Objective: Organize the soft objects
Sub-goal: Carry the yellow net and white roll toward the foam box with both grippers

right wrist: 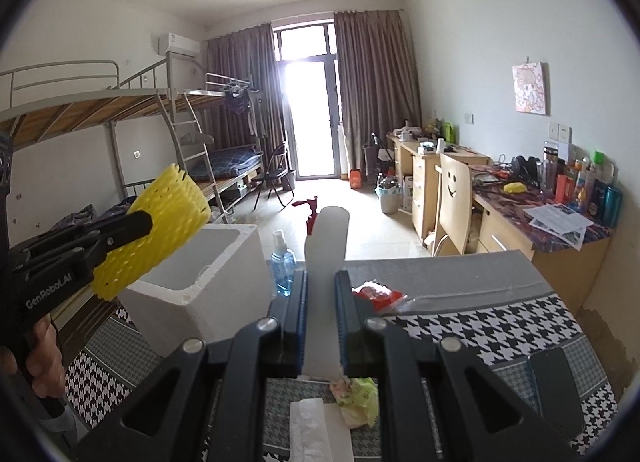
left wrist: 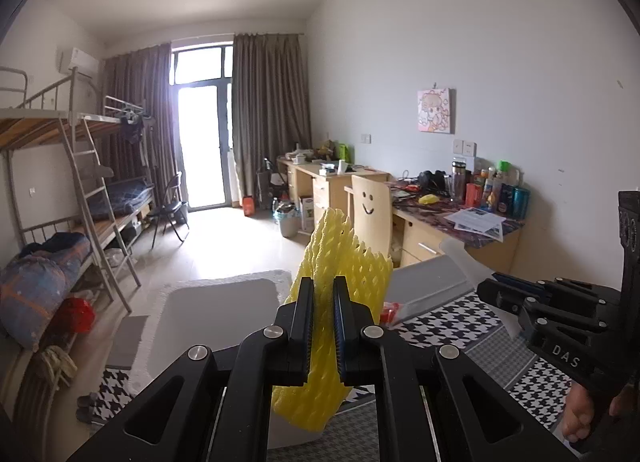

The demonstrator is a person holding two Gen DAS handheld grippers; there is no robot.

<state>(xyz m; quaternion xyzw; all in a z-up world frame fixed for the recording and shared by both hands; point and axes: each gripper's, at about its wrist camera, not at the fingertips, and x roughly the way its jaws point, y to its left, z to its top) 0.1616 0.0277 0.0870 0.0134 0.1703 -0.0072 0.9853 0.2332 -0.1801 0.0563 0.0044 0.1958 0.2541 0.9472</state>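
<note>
My left gripper [left wrist: 323, 294] is shut on a yellow foam net sleeve [left wrist: 340, 262] and holds it up over the white foam box [left wrist: 216, 302]. In the right wrist view the left gripper [right wrist: 132, 227] and the sleeve [right wrist: 160, 221] hang above the box's [right wrist: 224, 258] left rim. My right gripper [right wrist: 321, 286] is shut on a white foam sheet [right wrist: 326, 246] that sticks up between the fingers, to the right of the box. It also shows at the right of the left wrist view [left wrist: 500, 294], with the sheet [left wrist: 464, 262].
The box stands on a table with a houndstooth cloth [right wrist: 480, 326]. On it lie a blue spray bottle [right wrist: 283, 262], a red packet [right wrist: 378, 294], a crumpled green-yellow wrapper [right wrist: 358, 398] and white tissue [right wrist: 310, 426]. A desk and chair [right wrist: 454, 197] stand right, bunk beds [right wrist: 120, 141] left.
</note>
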